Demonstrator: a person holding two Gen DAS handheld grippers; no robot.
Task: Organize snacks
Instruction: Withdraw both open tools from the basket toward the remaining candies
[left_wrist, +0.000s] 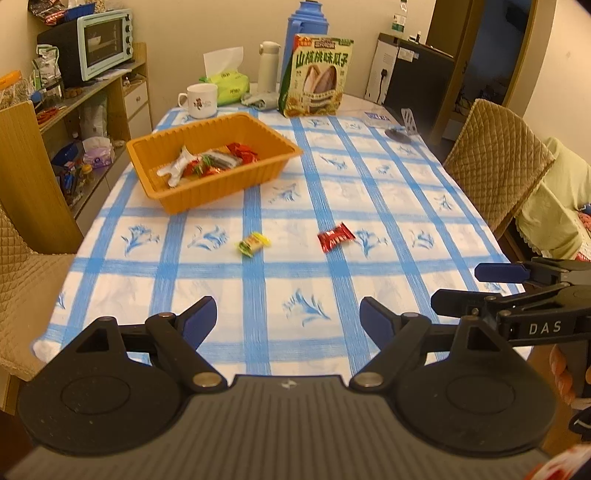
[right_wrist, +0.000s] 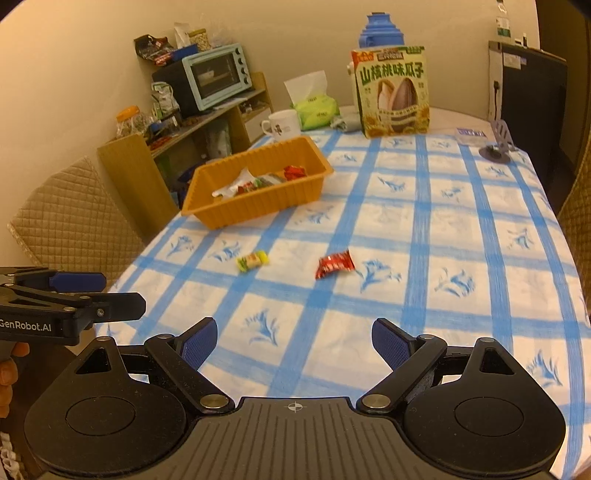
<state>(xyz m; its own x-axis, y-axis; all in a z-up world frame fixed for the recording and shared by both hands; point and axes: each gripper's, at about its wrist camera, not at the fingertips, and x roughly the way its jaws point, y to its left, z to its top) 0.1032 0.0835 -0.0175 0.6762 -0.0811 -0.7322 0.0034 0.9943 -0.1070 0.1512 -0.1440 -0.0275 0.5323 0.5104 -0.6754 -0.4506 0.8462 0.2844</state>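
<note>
An orange basket (left_wrist: 273, 146) (right_wrist: 207, 177) holding several wrapped snacks stands on the far left of the blue-checked table. A yellow-green candy (left_wrist: 253, 243) (right_wrist: 252, 260) and a red snack packet (left_wrist: 335, 237) (right_wrist: 334, 264) lie loose on the cloth in the middle. My left gripper (left_wrist: 288, 319) is open and empty above the near table edge. My right gripper (right_wrist: 293, 341) is open and empty, level beside it. Each gripper shows at the edge of the other's view: the right one (left_wrist: 476, 286) and the left one (right_wrist: 118, 293).
A big green seed bag (left_wrist: 317, 75) (right_wrist: 393, 92), white mug (left_wrist: 199, 99), tissue pack (left_wrist: 225, 83), thermoses and a small stand (left_wrist: 402, 127) sit at the table's far end. Quilted chairs (left_wrist: 495, 162) (right_wrist: 70, 221) flank the table. A shelf with an oven (left_wrist: 105, 42) is left.
</note>
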